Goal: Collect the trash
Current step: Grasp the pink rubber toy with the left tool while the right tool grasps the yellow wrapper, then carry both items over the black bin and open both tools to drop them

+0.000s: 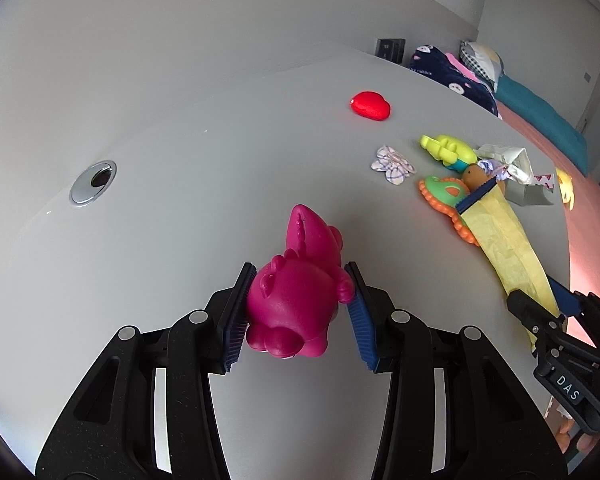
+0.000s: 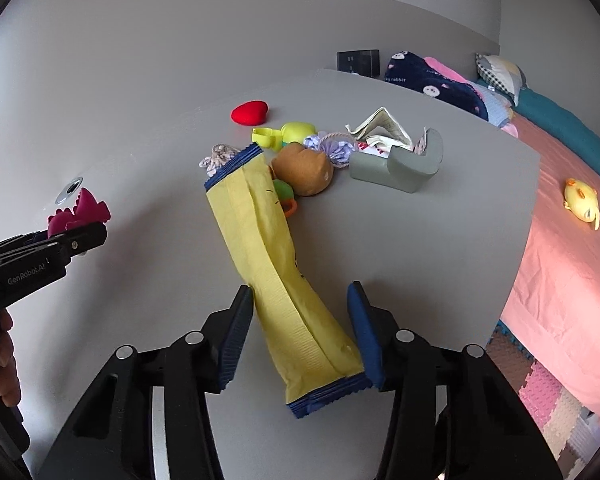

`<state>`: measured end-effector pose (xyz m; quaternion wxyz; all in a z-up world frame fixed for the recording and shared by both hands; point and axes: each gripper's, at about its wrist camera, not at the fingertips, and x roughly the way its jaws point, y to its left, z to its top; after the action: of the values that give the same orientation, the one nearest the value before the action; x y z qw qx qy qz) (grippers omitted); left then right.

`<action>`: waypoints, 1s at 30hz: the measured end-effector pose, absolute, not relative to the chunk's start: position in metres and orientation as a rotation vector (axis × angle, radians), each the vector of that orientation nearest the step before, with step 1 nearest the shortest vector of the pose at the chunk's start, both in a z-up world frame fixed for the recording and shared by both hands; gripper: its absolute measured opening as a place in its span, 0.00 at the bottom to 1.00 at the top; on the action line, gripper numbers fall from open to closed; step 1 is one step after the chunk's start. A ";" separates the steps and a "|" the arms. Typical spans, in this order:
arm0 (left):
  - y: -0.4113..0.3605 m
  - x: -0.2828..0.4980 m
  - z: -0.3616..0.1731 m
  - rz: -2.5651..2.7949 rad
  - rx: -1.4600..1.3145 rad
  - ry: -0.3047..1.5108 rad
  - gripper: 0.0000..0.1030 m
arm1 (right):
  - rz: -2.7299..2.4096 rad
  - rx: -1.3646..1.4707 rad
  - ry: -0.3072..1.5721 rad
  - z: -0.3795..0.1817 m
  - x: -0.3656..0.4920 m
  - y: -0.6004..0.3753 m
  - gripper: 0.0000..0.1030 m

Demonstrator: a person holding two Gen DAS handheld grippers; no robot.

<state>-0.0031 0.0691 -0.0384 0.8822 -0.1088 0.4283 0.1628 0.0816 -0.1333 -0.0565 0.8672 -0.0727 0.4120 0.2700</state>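
My left gripper point(image 1: 300, 276) is shut on a magenta toy dinosaur point(image 1: 296, 304), its blue pads pressing both flanks just above the grey table point(image 1: 188, 216). In the right wrist view that gripper point(image 2: 80, 236) shows at the left edge with the dinosaur point(image 2: 82, 212) in it. My right gripper point(image 2: 300, 292) is shut on a long yellow wrapper with blue ends point(image 2: 268, 240). The wrapper's far end reaches over a heap of toys. The left wrist view shows the wrapper point(image 1: 504, 236) slanting up from the right gripper point(image 1: 556, 308).
A red heart point(image 2: 250, 112), a brown plush point(image 2: 304, 172), a yellow-green toy point(image 2: 288, 134), crumpled paper point(image 2: 380, 128) and a grey foam piece point(image 2: 400, 168) lie at the table's far side. A metal grommet point(image 1: 93, 182) sits left. A pink bed point(image 2: 560, 260) with a yellow duck point(image 2: 582, 200) borders the right.
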 end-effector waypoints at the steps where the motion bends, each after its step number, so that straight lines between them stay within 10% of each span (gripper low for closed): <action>1: 0.069 -0.003 -0.038 0.338 -0.226 0.891 0.43 | 0.569 -0.149 0.865 -0.056 0.081 -0.134 0.41; 4: 0.064 -0.003 -0.037 0.329 -0.213 0.891 0.43 | 0.588 -0.133 0.879 -0.056 0.081 -0.137 0.29; 30: -0.009 0.007 -0.026 0.165 -0.085 0.880 0.43 | 0.505 -0.014 0.798 -0.015 0.061 -0.210 0.28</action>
<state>0.0066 -0.0092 -0.0261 0.9006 -0.0412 0.4252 0.0799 0.0609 -0.2099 -0.0145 0.8905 -0.0067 0.3843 0.2434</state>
